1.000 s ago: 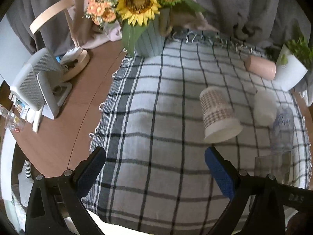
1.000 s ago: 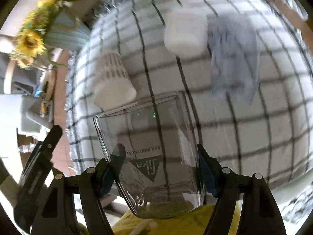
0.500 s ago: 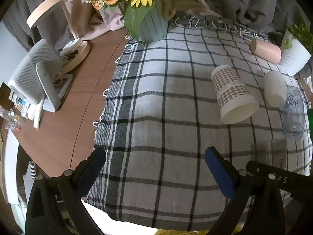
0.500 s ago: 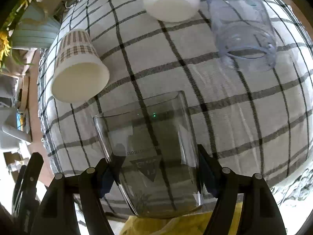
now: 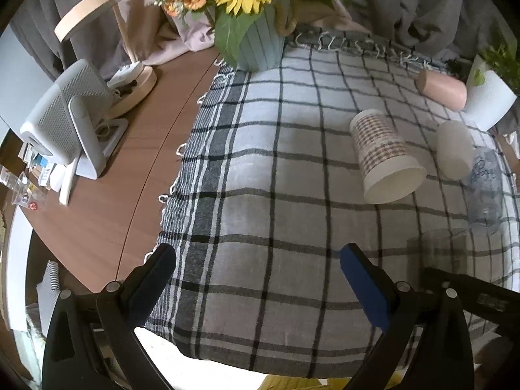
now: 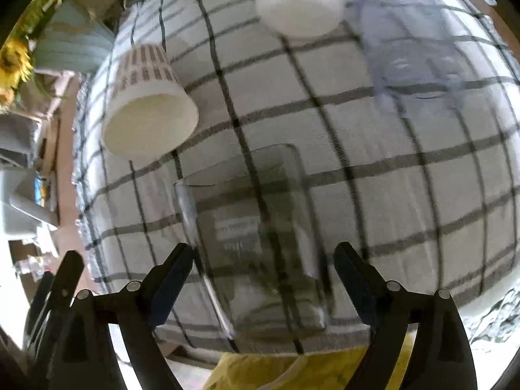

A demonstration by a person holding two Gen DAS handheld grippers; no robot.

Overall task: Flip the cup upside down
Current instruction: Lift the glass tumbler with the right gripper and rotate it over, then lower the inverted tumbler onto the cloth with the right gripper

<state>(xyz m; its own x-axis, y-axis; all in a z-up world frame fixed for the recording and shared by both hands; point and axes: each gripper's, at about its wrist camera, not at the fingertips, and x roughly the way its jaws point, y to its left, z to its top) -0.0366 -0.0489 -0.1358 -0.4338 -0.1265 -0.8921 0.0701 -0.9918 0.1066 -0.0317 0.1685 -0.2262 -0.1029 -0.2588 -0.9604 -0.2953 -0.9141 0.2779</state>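
Observation:
A clear glass cup [image 6: 256,237] rests on the checked cloth [image 6: 373,136] between the fingers of my right gripper [image 6: 263,256]. The jaws stand wider than the glass, with a gap on each side, so the gripper is open. The glass also shows in the left wrist view [image 5: 438,250] at the right, in front of the right gripper's arm. My left gripper [image 5: 256,260] is open and empty above the cloth's near edge.
A checked paper cup [image 5: 383,156] lies on its side, as do a white cup [image 5: 455,149], a clear plastic cup [image 5: 484,191] and a pink cup [image 5: 442,87]. A sunflower vase [image 5: 260,45], a white plant pot [image 5: 487,97] and a speaker [image 5: 68,123] stand around.
My right gripper has opened and let go of the glass, which now rests on the cloth. The left gripper has hardly moved.

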